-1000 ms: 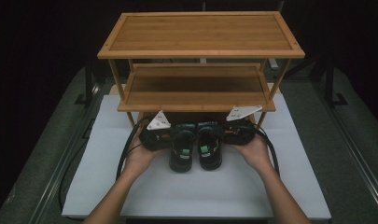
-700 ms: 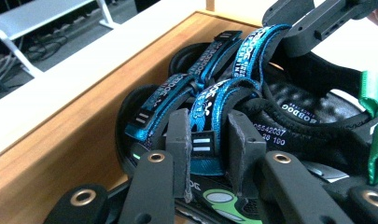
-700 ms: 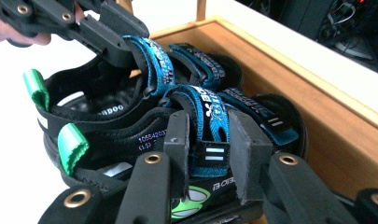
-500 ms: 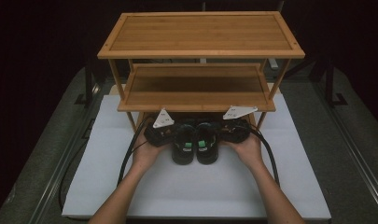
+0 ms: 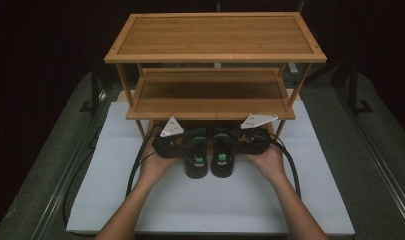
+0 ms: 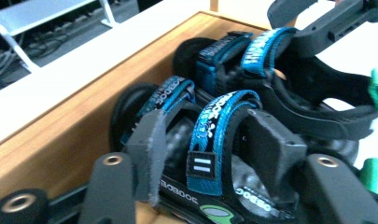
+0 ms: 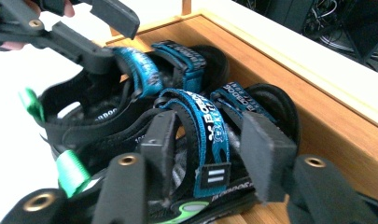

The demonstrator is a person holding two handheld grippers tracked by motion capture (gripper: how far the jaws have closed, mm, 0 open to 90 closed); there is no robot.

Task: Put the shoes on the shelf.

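Observation:
A pair of black sandals with blue straps and green heel tabs lies side by side, toes in under the bamboo rack's [image 5: 210, 107] lowest shelf. The left sandal [image 5: 196, 156] has my left gripper [image 5: 186, 144] at its outer side. In the left gripper view my left gripper [image 6: 210, 140] straddles a blue strap [image 6: 214, 126]; its jaws have just been opening and the pads stand off the strap. My right gripper [image 5: 242, 142] sits beside the right sandal [image 5: 222, 156]. There my right gripper [image 7: 212, 144], also just opening, straddles a blue strap [image 7: 210, 121] without pressing it.
The rack has three wooden levels, and its bottom tray's rim [image 6: 60, 135] runs right beside the sandals' toes. It stands on a white board [image 5: 190, 205] over a grey table. Black cables [image 5: 135, 170] trail from both grippers. Each gripper view shows the other gripper [image 6: 317, 23] close by.
The sandals and both hands have edged slightly toward the rack. Little else differs in the high view.

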